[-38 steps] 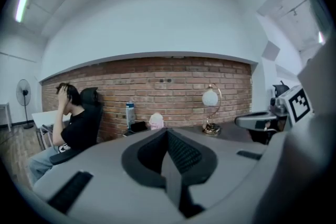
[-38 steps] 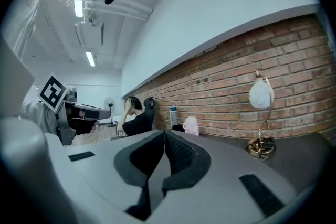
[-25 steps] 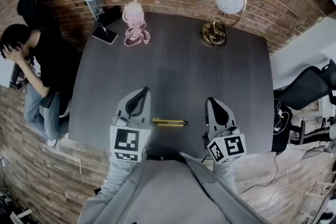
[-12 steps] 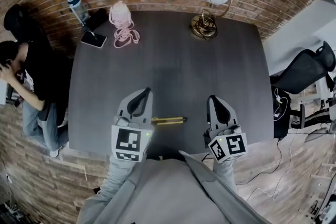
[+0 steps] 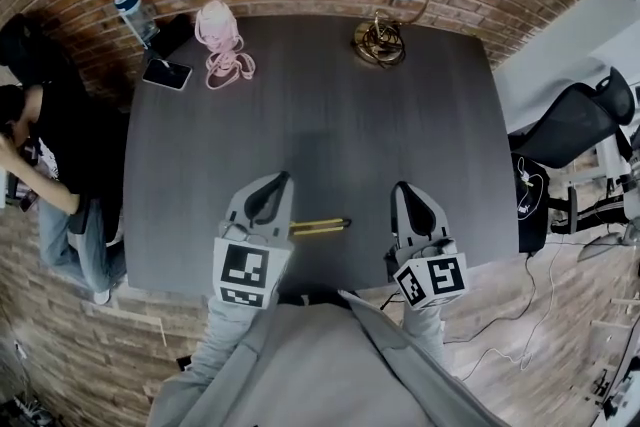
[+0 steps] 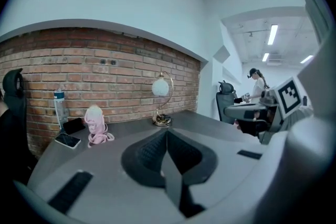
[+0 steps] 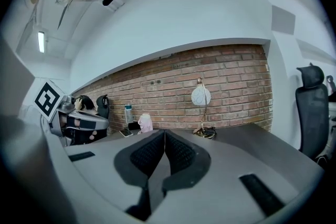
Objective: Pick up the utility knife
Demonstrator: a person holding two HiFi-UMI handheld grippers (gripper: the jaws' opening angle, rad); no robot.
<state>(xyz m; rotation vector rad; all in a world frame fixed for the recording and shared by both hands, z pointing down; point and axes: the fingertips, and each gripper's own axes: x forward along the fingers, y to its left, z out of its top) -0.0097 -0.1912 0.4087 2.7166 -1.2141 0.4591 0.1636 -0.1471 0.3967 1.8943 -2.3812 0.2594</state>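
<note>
A yellow and black utility knife (image 5: 320,226) lies flat on the dark table (image 5: 330,125) near its front edge, between my two grippers. My left gripper (image 5: 282,179) hovers just left of the knife, its jaws shut with nothing in them. To the right of the knife my right gripper (image 5: 402,189) is also shut and empty. Neither gripper view shows the knife; in both, the jaws (image 6: 167,134) (image 7: 164,136) are pressed together and point across the table toward the brick wall.
At the table's far edge stand a brass lamp with a white globe (image 5: 392,0), a pink object with a coiled cord (image 5: 220,40), a phone (image 5: 166,73) and a water bottle (image 5: 133,10). A person (image 5: 45,125) sits at the left. An office chair (image 5: 570,130) stands at the right.
The head view has tilted, so the table and far objects sit higher and further left in the frame. Both grippers stay shut beside the knife, which has not moved on the table.
</note>
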